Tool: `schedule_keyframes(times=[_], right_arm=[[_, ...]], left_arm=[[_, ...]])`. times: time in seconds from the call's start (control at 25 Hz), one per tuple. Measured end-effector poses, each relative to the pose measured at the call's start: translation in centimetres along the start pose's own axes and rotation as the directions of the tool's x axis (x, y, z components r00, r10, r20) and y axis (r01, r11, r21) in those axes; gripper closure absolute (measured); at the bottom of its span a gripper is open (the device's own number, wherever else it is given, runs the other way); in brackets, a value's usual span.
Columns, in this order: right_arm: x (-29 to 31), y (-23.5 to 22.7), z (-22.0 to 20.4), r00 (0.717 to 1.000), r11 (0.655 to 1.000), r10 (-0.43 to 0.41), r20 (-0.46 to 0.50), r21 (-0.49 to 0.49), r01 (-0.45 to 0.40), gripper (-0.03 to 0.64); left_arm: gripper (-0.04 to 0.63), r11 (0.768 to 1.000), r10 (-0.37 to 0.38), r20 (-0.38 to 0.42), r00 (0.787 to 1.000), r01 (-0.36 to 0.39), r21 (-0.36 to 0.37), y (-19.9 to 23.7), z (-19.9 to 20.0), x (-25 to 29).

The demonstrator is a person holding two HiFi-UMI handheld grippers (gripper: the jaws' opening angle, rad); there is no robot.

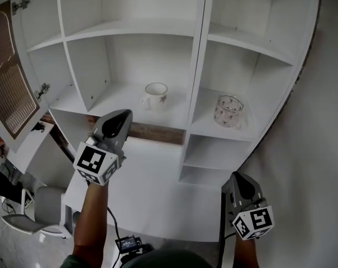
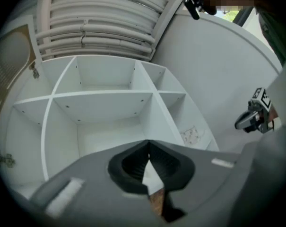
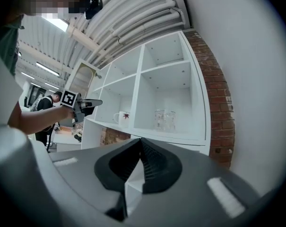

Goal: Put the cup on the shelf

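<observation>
A white mug (image 1: 156, 96) with a red leaf print stands on the middle shelf of the white shelf unit (image 1: 198, 66); it also shows small in the right gripper view (image 3: 122, 117). A clear glass cup (image 1: 229, 111) stands in the compartment to its right (image 3: 164, 120) (image 2: 192, 135). My left gripper (image 1: 119, 118) hovers in front of and below the mug, apart from it, shut with nothing held (image 2: 148, 145). My right gripper (image 1: 239, 182) is low at the right, shut and empty (image 3: 141, 145).
The shelf unit has several open compartments, the others bare. A cabinet door (image 1: 9, 77) stands open at the left. A brick wall (image 3: 217, 103) runs behind the unit. A grey chair (image 1: 32, 208) stands at lower left; a person (image 3: 48, 105) is in the background.
</observation>
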State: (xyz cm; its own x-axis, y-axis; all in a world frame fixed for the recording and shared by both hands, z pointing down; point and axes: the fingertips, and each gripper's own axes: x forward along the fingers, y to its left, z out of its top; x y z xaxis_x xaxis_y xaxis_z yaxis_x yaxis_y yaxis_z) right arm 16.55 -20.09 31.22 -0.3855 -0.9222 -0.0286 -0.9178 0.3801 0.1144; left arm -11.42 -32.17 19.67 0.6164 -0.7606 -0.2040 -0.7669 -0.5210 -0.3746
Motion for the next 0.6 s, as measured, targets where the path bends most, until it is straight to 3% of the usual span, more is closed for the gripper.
schedule_keyframes(times=[0.32, 0.6], right_arm=[[-0.1, 3.5, 1.3, 0.994, 0.993, 0.109, -0.007, -0.035, -0.109, 0.612], [-0.6, 5.4, 0.7, 0.990, 0.990, 0.139, -0.020, -0.014, -0.139, 0.612]], left_arm=[[0.592, 1.000, -0.002, 0.022, 1.000, 0.002, -0.011, -4.0, -0.2, -7.0], [0.592, 0.997, -0.024, -0.048, 0.999, 0.021, -0.075, -6.8, -3.2, -10.7]])
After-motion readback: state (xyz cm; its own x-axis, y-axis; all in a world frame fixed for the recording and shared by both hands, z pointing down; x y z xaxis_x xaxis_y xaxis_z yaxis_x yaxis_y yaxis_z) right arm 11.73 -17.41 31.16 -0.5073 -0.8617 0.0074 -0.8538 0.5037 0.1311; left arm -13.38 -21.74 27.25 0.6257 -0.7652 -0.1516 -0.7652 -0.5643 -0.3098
